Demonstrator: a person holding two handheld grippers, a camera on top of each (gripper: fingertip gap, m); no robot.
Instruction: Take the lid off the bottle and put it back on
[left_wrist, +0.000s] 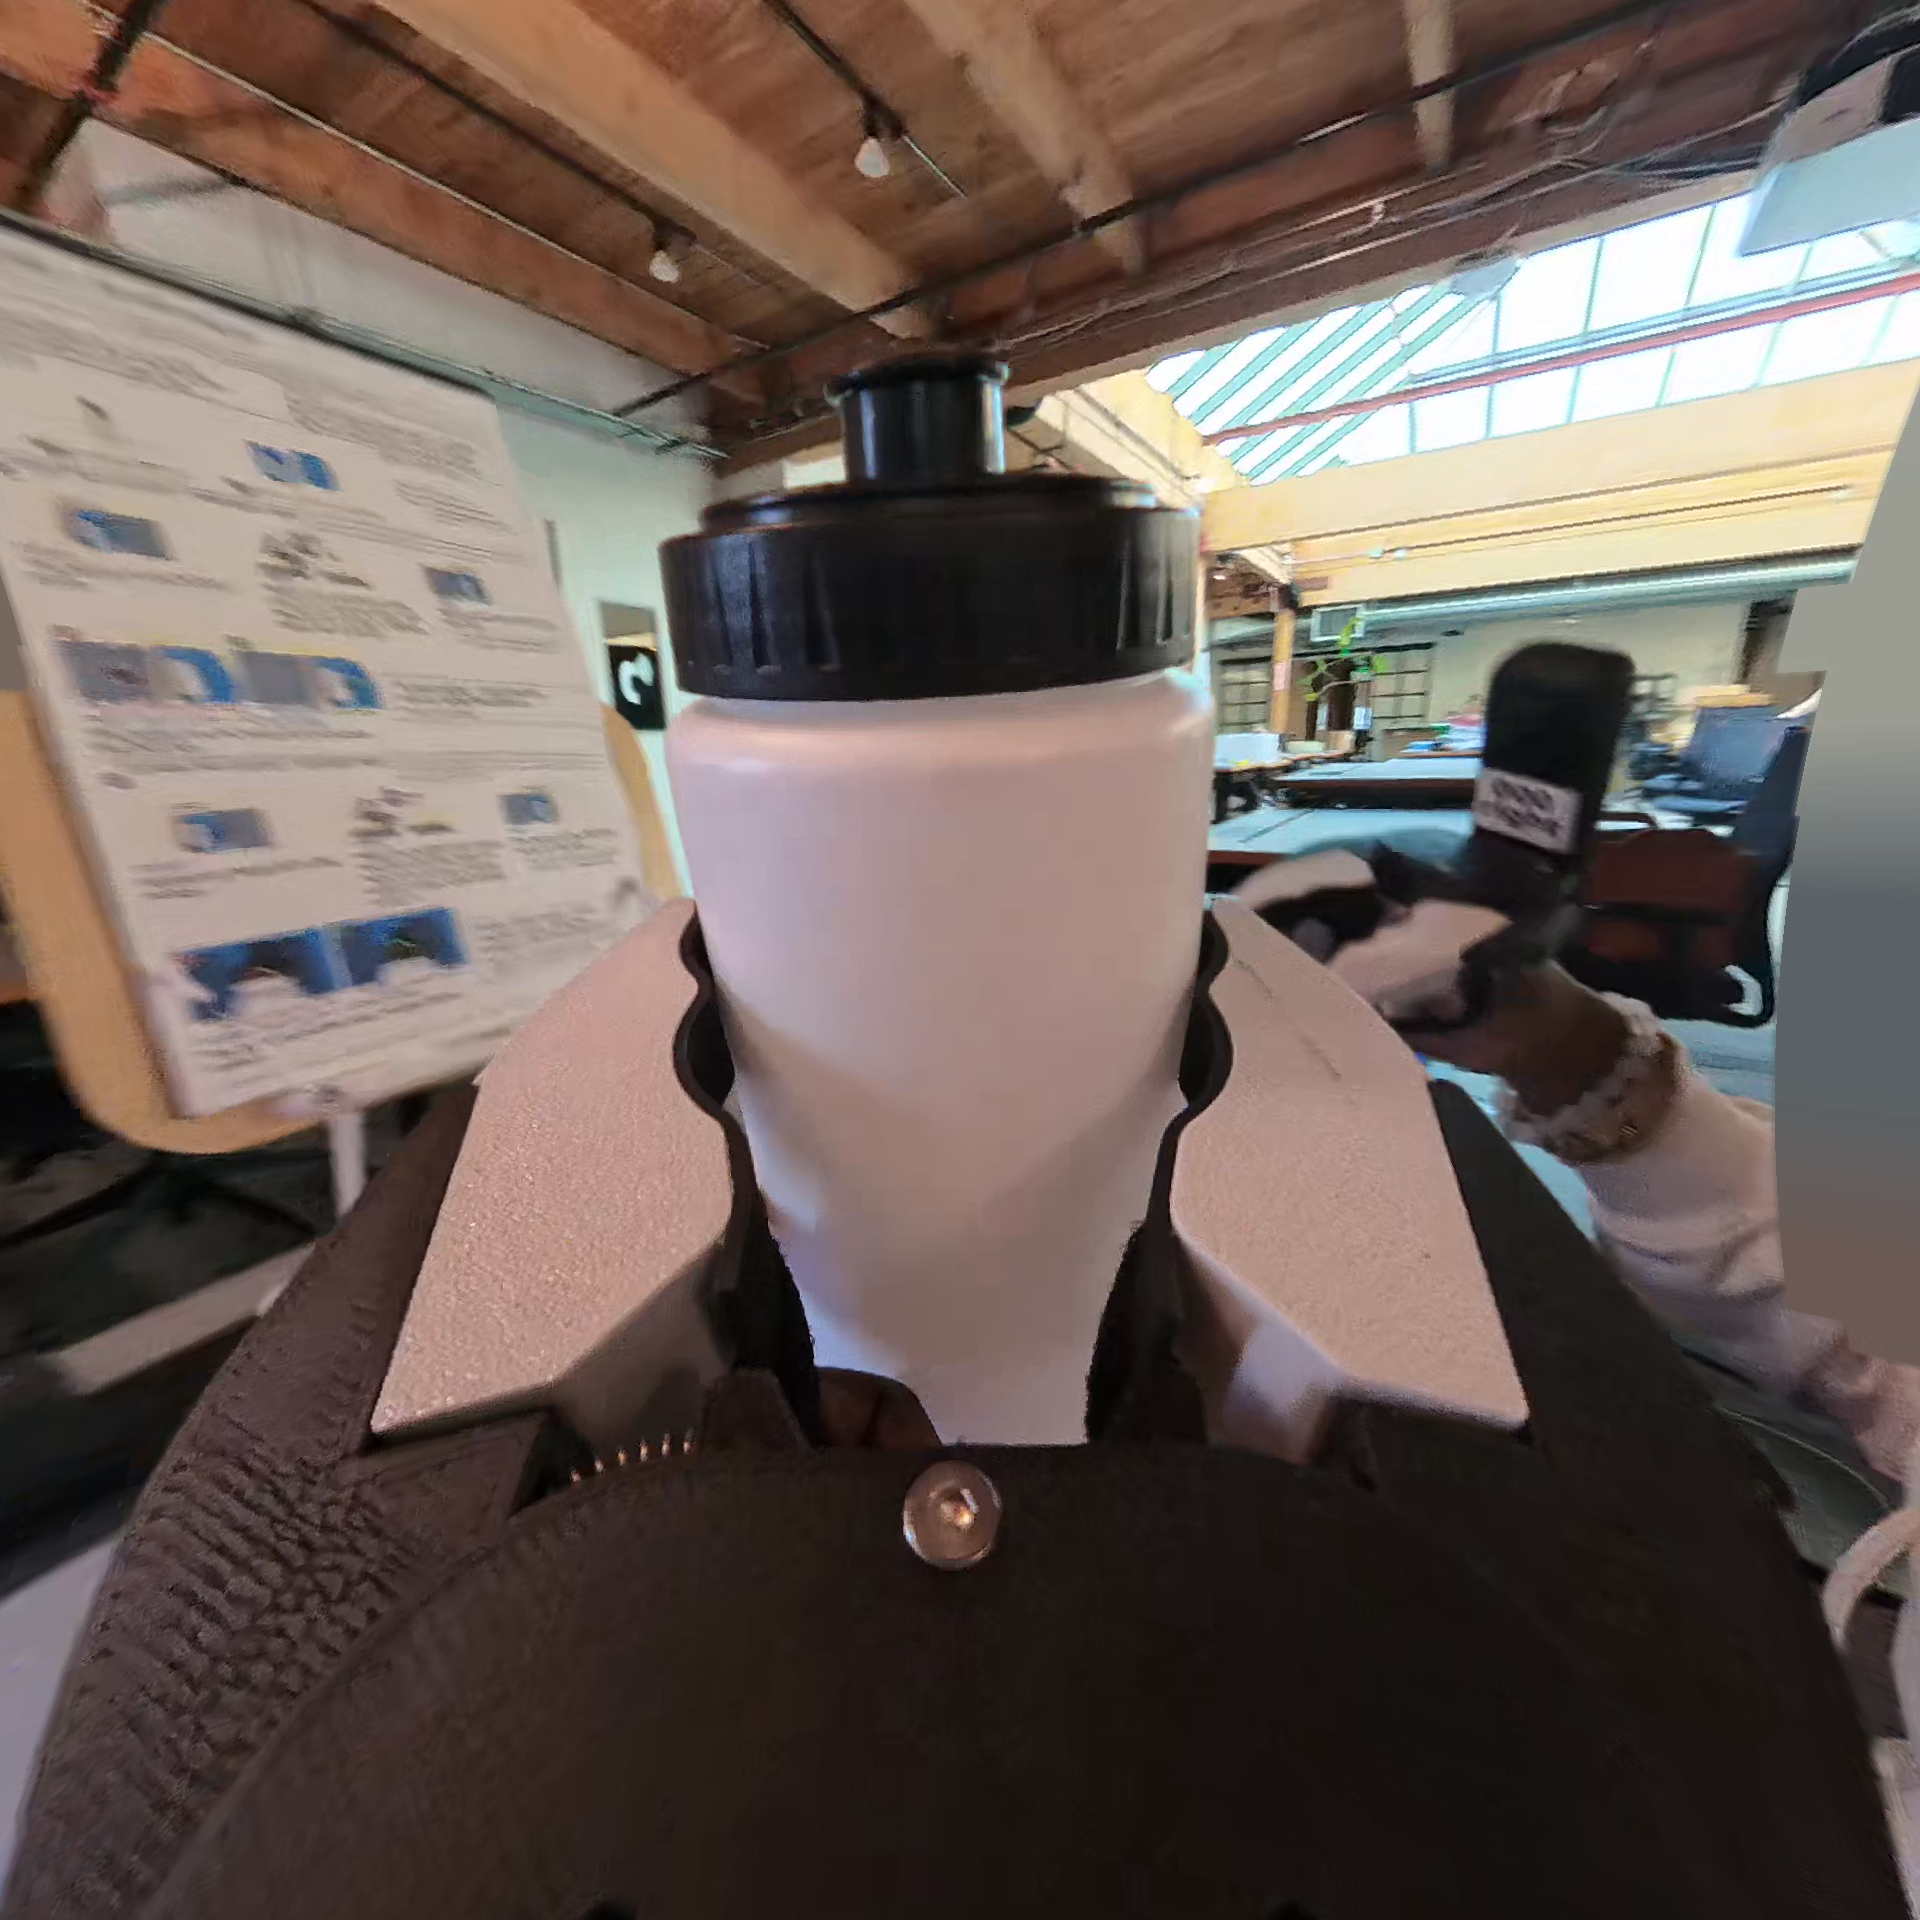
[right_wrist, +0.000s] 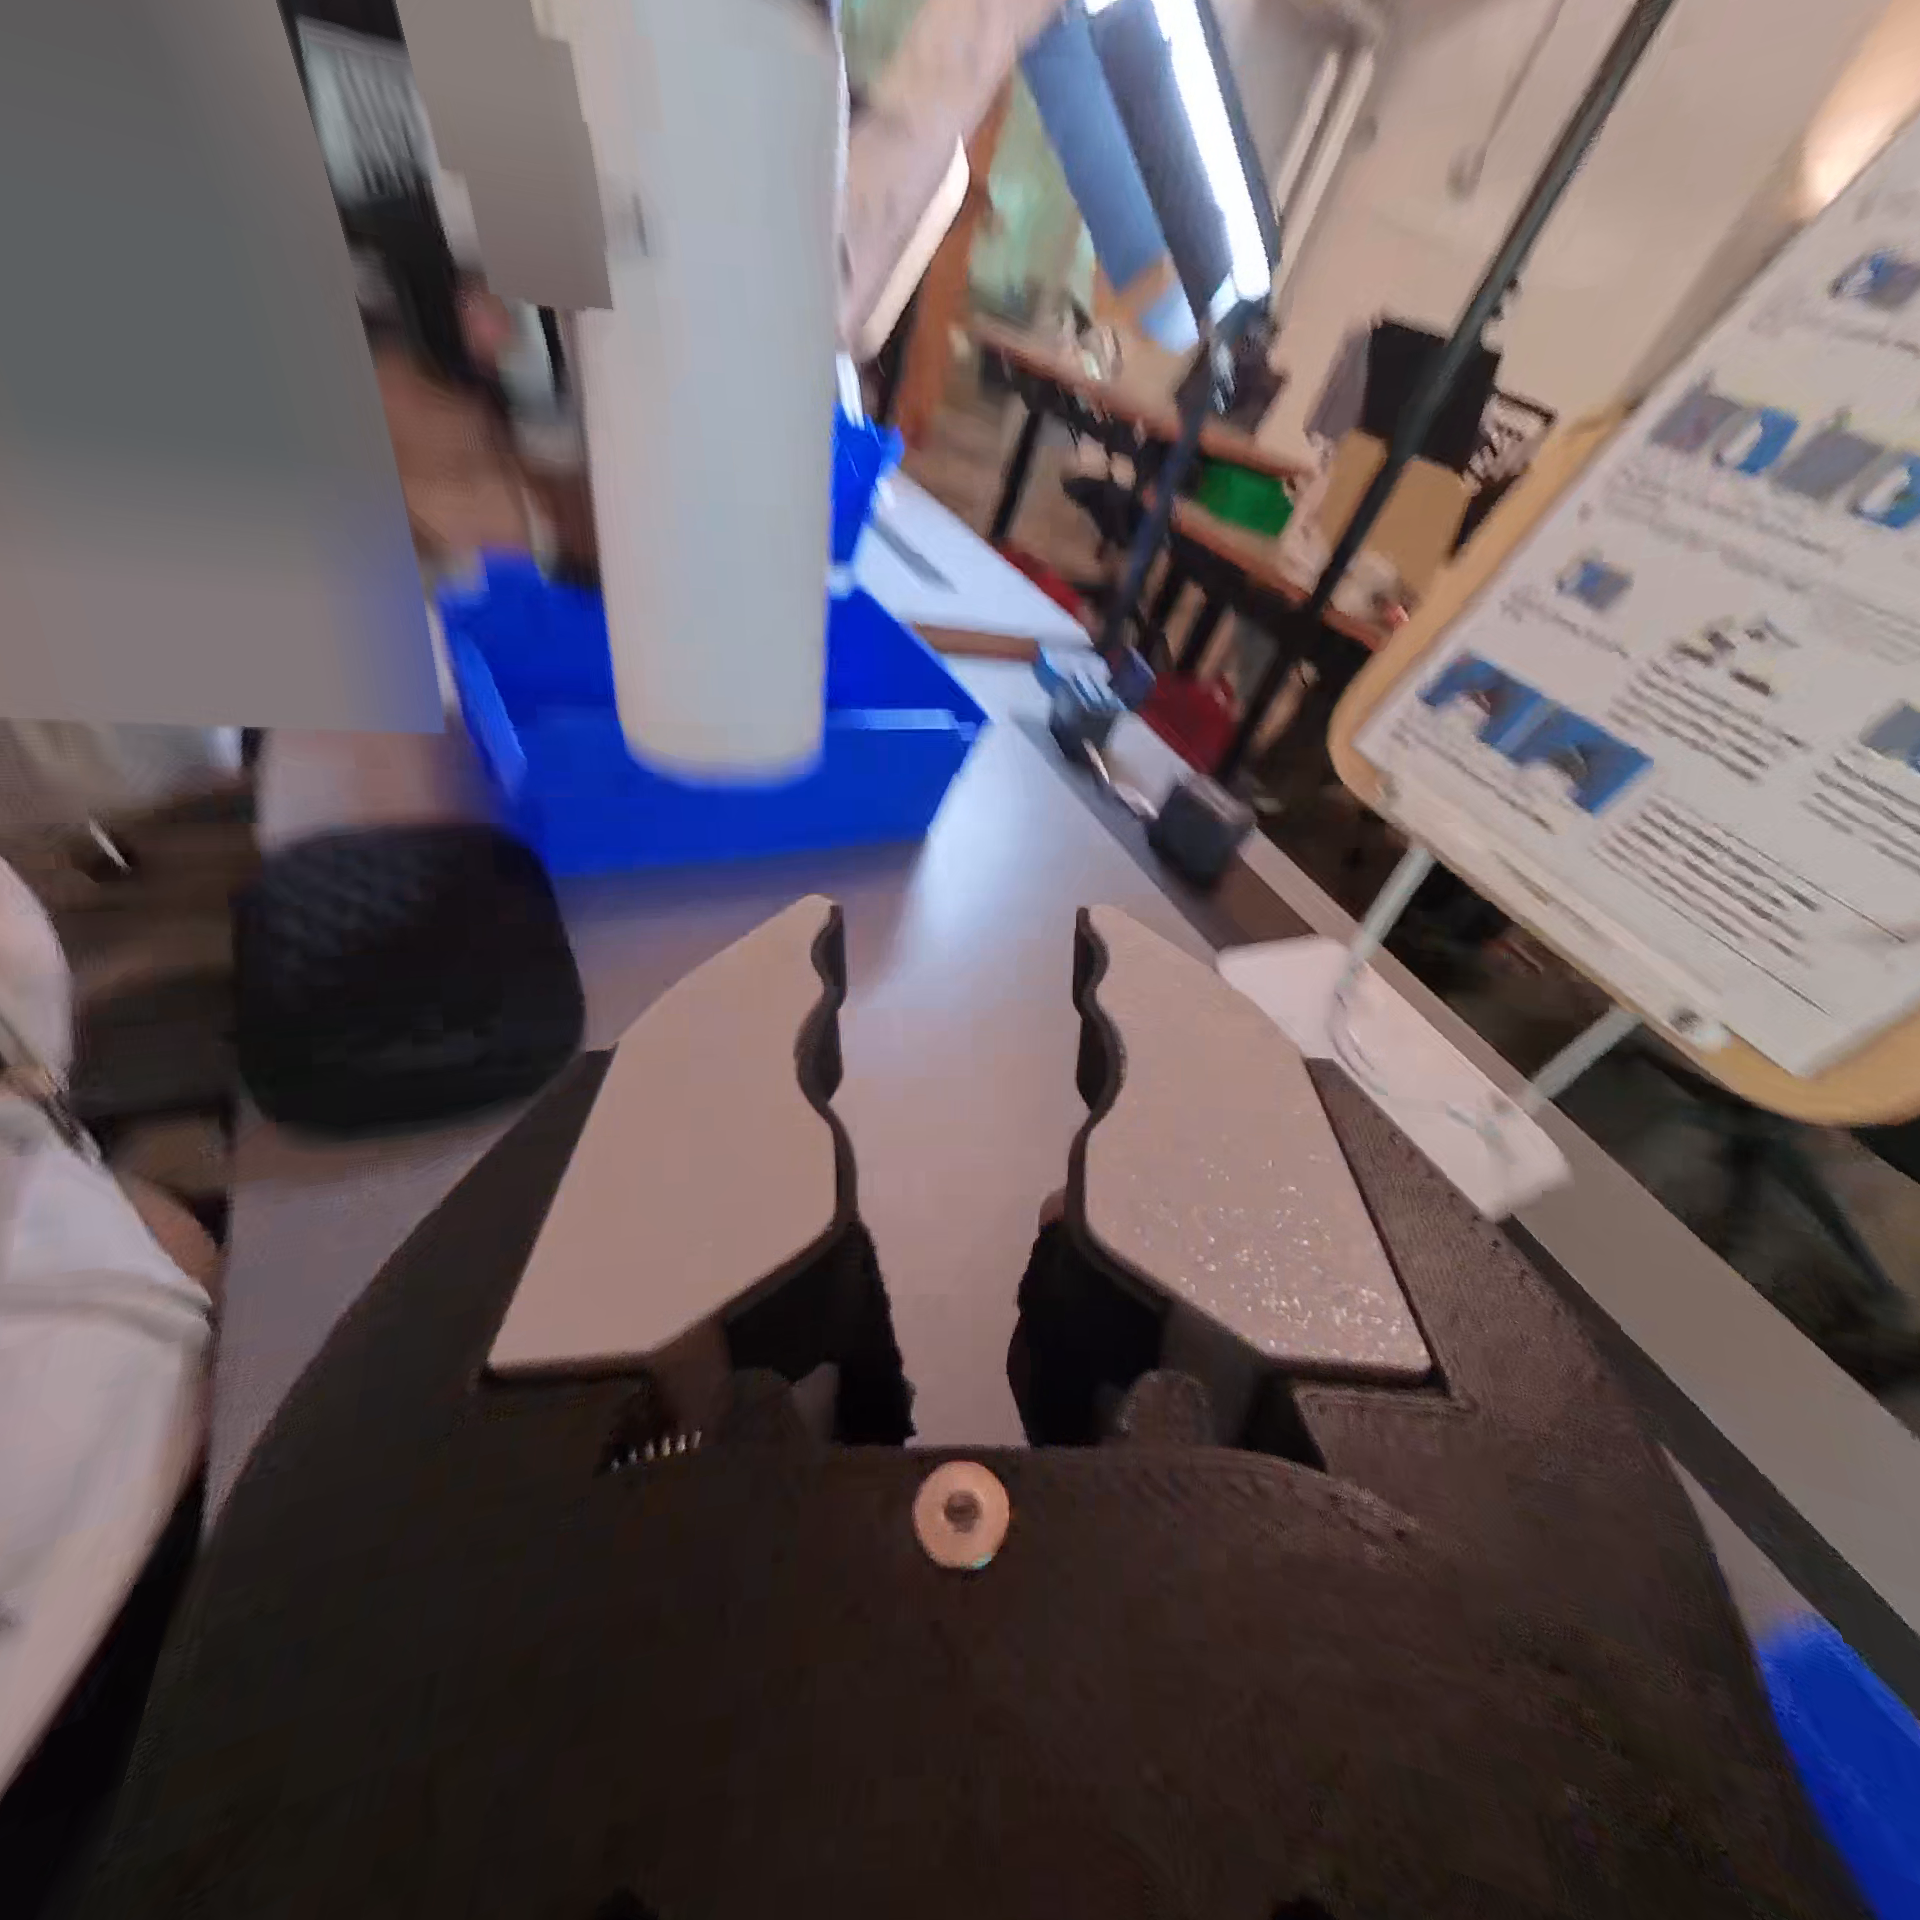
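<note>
A white plastic squeeze bottle (left_wrist: 940, 1039) is held upright, lifted off the table, by the left gripper (left_wrist: 951, 1018), whose 2 grey fingers are clamped against the lower body of the bottle. The black ribbed screw lid (left_wrist: 930, 587) with its pull spout is seated on top of the bottle, so the step in hand is judged to be either the start, before unscrewing, or the end, after the lid has been put back; which of the 2 cannot be told.

The right gripper (right_wrist: 956, 1023) is seen in its own view with nothing between its jaws, which are parted by a narrow gap. It is placed below and in front of the bottle's base (right_wrist: 722, 499). If the lid is to come off, the right gripper would have to be raised to the lid, spread wider than the ribbed rim, closed on it and twisted.

Below the bottle lies a pale grey table (right_wrist: 987, 852). Behind the bottle's base a blue plastic bin (right_wrist: 883, 769) is set. To one side of the bottle stands an illustrated instruction sheet on a wooden board (left_wrist: 281, 665). Above the bottle, wooden ceiling beams (left_wrist: 675, 135) and skylights (left_wrist: 1621, 301) are seen.
</note>
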